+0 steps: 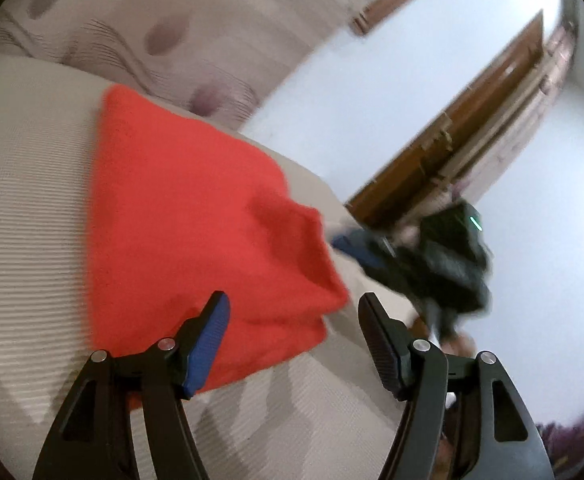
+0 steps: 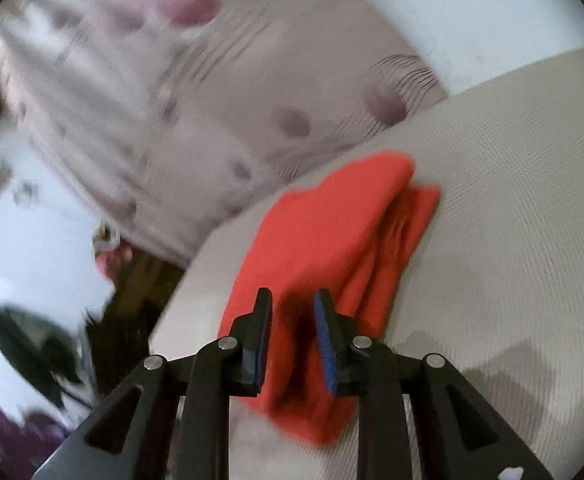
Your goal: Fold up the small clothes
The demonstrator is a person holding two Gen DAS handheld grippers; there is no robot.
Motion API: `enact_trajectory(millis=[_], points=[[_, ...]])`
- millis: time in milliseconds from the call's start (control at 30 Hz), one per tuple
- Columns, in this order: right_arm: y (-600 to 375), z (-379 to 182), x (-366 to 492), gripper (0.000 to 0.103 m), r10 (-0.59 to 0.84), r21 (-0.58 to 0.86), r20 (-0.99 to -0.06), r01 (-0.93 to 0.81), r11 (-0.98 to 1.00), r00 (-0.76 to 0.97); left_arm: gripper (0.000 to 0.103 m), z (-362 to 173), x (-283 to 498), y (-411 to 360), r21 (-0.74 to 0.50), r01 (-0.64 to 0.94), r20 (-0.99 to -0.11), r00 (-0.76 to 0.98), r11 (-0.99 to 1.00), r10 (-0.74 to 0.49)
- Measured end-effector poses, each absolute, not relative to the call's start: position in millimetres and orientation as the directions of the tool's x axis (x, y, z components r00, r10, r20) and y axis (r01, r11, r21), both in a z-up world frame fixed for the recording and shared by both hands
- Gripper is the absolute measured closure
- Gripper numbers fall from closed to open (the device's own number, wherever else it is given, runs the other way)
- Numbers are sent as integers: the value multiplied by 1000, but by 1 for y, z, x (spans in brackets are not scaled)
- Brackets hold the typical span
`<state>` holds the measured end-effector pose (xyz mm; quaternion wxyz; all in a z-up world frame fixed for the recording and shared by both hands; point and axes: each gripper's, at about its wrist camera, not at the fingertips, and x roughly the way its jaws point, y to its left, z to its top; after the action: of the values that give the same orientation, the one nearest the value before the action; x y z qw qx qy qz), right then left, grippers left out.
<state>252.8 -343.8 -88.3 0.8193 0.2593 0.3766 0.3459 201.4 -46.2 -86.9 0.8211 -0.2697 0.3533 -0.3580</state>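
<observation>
Currently the red garment (image 1: 187, 216) lies folded on the pale ribbed cushion (image 1: 23, 200), in front of the patterned curtain (image 1: 139, 32), with its layered edges showing in the right wrist view. The left gripper (image 1: 294, 304) stands wide apart with nothing between its fingers, just beside the cloth's near corner and over bare cushion. The right gripper (image 2: 292, 300) hovers low over the near end of the cloth, jaws narrowly parted; frames are blurred, but the pads do not appear to pinch the fabric.
</observation>
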Motion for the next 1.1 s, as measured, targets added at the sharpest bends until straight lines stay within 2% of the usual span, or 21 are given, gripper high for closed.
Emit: enact_trajectory(millis=[200, 233, 267, 300, 367, 433, 533, 600, 800, 1033, 1100], points=[[-303, -99, 218, 80, 686, 537, -575, -426, 728, 446, 36, -104, 196, -13, -691, 305, -431, 554, 655, -712], [-298, -103, 219, 85, 662, 518, -607, -413, 749, 439, 36, -106, 196, -11, -684, 296, -441, 560, 667, -701], [-295, -108, 219, 95, 645, 511, -633, -394, 764, 428, 36, -108, 194, -9, -672, 296, -447, 568, 679, -691], [-295, -111, 219, 96, 649, 533, -635, -371, 761, 419, 36, -108, 192, -7, -661, 300, -451, 573, 688, -684], [-299, -109, 217, 97, 721, 642, -570, -333, 690, 394, 36, -108, 191, -6, -644, 304, -460, 579, 702, -673], [-307, -106, 211, 98, 744, 691, -532, -301, 657, 404, 36, -110, 192, -5, -649, 297, -461, 579, 701, -672], [-329, -138, 216, 98, 711, 713, -586, -170, 681, 390, 36, -115, 193, -2, -664, 278, -465, 575, 694, -674], [-344, -159, 219, 99, 787, 815, -504, -104, 570, 356, 36, -115, 193, 0, -668, 276, -459, 579, 691, -674], [-345, -156, 223, 96, 800, 823, -488, -123, 555, 350, 36, -99, 187, -22, -587, 371, -458, 582, 720, -672], [-338, -161, 218, 96, 800, 825, -492, -107, 554, 344, 36, -81, 200, -87, -573, 484, -415, 525, 661, -743], [-342, -161, 215, 98, 798, 828, -489, -101, 552, 350, 36, -89, 205, -112, -577, 497, -446, 474, 649, -759]])
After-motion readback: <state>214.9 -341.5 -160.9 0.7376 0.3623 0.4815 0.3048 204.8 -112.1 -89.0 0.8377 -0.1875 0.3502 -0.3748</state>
